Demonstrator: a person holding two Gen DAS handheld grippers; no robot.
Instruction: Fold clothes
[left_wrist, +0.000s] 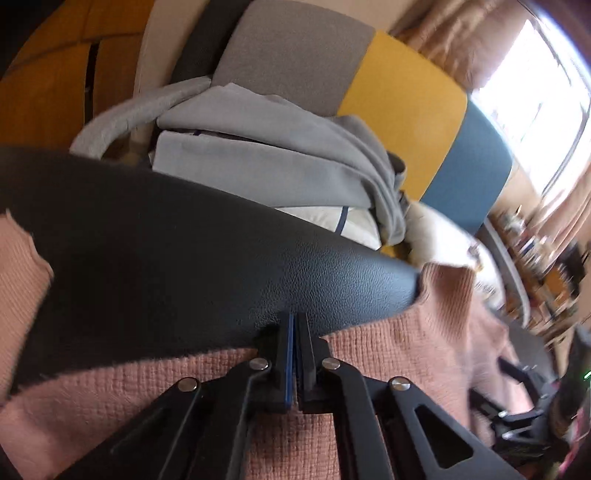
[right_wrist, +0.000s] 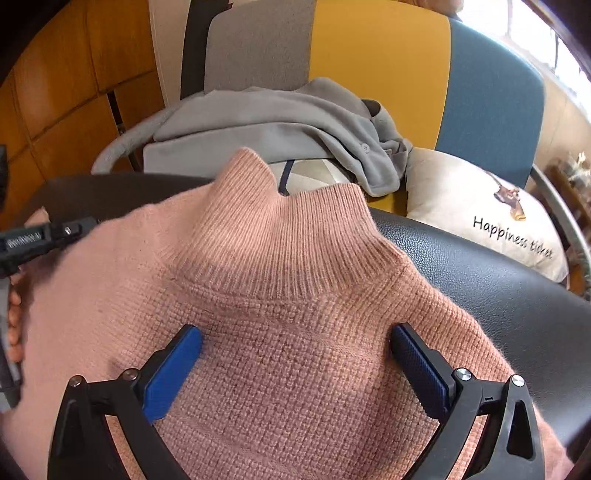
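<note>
Work surface is a black leather-textured seat (right_wrist: 480, 280), with a colour-block backrest (right_wrist: 376, 55) in grey, yellow and teal behind it and orange wood panelling (right_wrist: 66, 74) to the left. Bright window (left_wrist: 535, 85) with curtains at the far right in the left wrist view.

I see the pink knit sweater (right_wrist: 280, 332) spread on the black seat, ribbed high collar (right_wrist: 280, 236) pointing away from me toward the backrest. Collar edge stands slightly uneven, one side peaked higher.

Right gripper (right_wrist: 295, 354): released, jaws wide apart, blue pads (right_wrist: 173, 369) either side of the upper chest panel just below the collar. Tips look close to or resting on the knit; I cannot tell whether they touch.

Left gripper (left_wrist: 294, 354): jaws clenched together, blue pads meeting at the sweater's edge where pink knit meets black leather. I cannot tell whether any fabric is pinched between them. In the right wrist view its black body shows at the far left edge, with fingers of a hand (right_wrist: 14, 325) around the handle.

Behind the seat: a heap of grey garments (right_wrist: 280, 122), partly folded, lying over a white item with a dark stripe. Beside it on the right, a cream cushion (right_wrist: 480, 214) printed "Happiness ticket"
</note>
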